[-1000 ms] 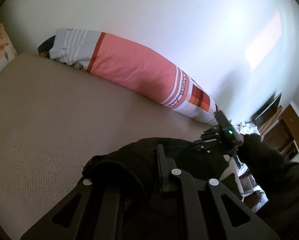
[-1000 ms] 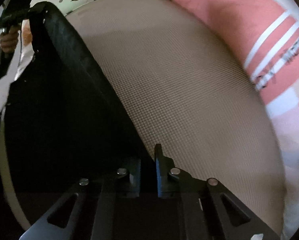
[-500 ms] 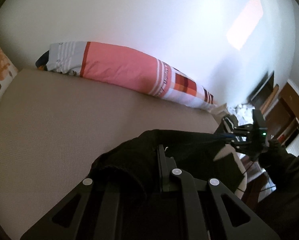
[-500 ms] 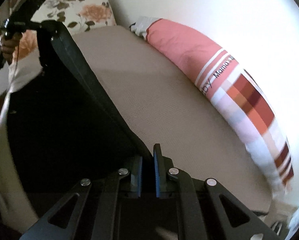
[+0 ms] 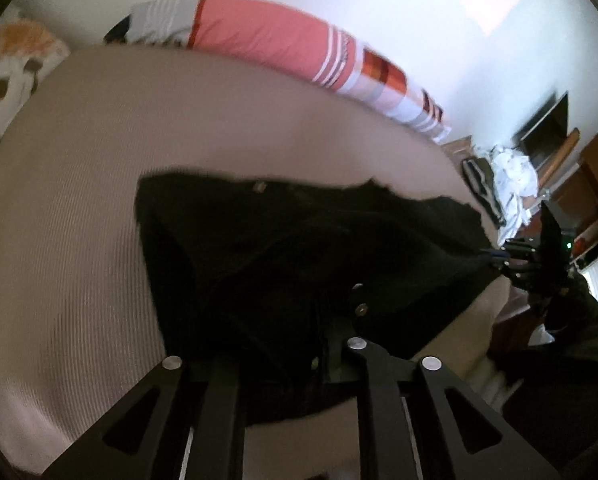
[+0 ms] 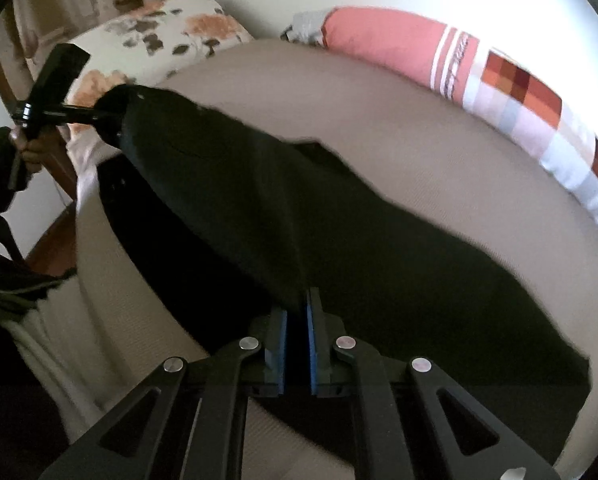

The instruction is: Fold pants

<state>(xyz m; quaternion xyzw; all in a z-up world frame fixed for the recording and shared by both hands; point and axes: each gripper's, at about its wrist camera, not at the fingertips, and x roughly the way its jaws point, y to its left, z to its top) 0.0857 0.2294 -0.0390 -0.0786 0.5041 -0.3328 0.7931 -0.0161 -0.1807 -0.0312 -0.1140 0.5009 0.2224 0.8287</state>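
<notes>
Black pants (image 5: pixel 299 248) hang stretched between my two grippers over a beige bed (image 5: pixel 79 200). In the left wrist view my left gripper (image 5: pixel 323 340) is shut on the waist end, near the metal buttons. The right gripper (image 5: pixel 499 258) shows far right, pinching the other end. In the right wrist view my right gripper (image 6: pixel 297 312) is shut on a pants fold (image 6: pixel 259 208) between its blue pads (image 6: pixel 312 340). The left gripper (image 6: pixel 99 116) shows upper left, gripping the cloth. The lower part of the pants drapes onto the bed (image 6: pixel 419 168).
A long pink striped bolster (image 5: pixel 299 48) lies along the white wall. A floral pillow (image 6: pixel 167 44) sits at the bed's head. Wooden furniture and a pile of white cloth (image 5: pixel 515 172) stand beyond the bed's end. The bed's near edge drops off (image 6: pixel 59 340).
Both grippers have moved back toward the bed's near edge and spread apart. The pants now hang stretched wide, with their lower part spread on the bed.
</notes>
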